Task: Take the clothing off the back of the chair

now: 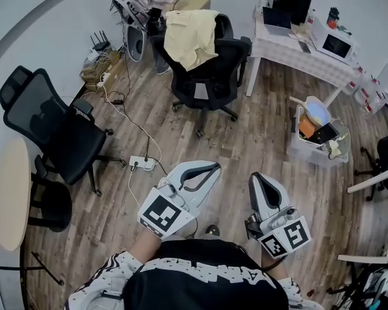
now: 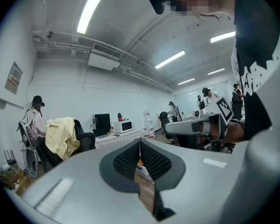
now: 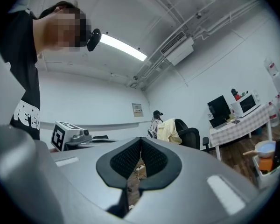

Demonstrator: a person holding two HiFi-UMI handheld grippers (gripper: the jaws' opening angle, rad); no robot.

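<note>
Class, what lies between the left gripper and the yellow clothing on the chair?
In the head view, bare wooden floor, then the black chair's seat and wheeled base. A white power strip sits just left of that line.
</note>
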